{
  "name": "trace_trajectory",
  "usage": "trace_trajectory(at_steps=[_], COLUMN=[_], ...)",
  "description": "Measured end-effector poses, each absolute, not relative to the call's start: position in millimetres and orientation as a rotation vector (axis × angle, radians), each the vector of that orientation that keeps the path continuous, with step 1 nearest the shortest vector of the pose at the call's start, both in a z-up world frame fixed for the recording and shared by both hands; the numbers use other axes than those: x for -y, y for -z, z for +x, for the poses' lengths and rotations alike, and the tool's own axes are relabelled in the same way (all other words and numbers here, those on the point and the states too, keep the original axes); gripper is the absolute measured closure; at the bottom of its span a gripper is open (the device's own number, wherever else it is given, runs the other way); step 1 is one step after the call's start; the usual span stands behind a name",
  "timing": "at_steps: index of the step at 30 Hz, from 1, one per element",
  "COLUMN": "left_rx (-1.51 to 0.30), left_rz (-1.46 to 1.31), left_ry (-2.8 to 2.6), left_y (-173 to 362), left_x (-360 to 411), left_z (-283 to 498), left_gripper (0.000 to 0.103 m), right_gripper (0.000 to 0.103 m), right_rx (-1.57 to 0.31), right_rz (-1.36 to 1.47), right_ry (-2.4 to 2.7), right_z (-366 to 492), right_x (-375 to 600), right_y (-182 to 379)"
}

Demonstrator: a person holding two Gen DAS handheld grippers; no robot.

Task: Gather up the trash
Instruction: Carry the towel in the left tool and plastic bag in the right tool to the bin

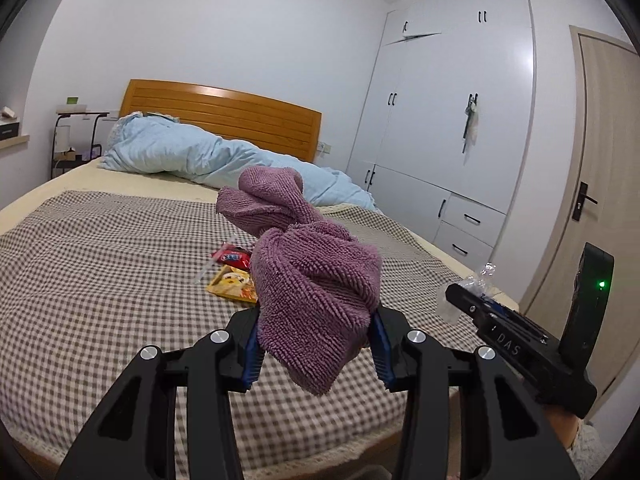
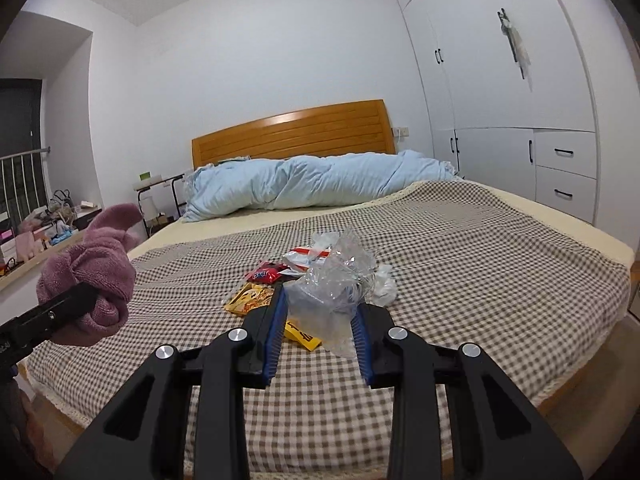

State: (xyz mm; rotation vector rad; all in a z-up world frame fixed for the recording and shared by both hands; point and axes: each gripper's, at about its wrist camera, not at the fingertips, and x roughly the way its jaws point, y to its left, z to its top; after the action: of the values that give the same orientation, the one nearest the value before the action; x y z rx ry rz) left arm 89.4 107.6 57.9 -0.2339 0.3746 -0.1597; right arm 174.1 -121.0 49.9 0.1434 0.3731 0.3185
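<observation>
Left gripper [image 1: 316, 344] clamping purple towel [image 1: 316, 280] hiding snack wrappers [image 1: 232, 280], right gripper [image 2: 320, 332] pinching clear plastic [image 2: 336, 280].

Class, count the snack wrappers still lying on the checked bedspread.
4: red wrapper, red-and-white wrapper behind it, orange-yellow packet in front, yellow wrapper nearest. Others may hide behind the held clear plastic.

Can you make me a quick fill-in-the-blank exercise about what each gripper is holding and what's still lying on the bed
1. The left gripper is clamped on a bunched ______ towel.
2. The right gripper grips a piece of crumpled clear ______.
3. The red snack wrapper and the yellow packet lie on the ______ bedspread.
4. Against the wooden headboard lies a rumpled light ______ duvet.

Missing words: purple; plastic; checked; blue
</observation>
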Motion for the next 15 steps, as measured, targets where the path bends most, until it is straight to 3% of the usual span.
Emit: trace_trajectory(at_steps=[15], left_rx=[-0.380], left_rz=[-0.199], left_ry=[0.194], left_y=[-57], left_x=[-82], left_z=[39], left_gripper=[0.061], right_gripper=[0.072], right_rx=[-0.403], right_rz=[0.126], right_ry=[-0.375], right_z=[129], right_x=[156], right_y=[-43])
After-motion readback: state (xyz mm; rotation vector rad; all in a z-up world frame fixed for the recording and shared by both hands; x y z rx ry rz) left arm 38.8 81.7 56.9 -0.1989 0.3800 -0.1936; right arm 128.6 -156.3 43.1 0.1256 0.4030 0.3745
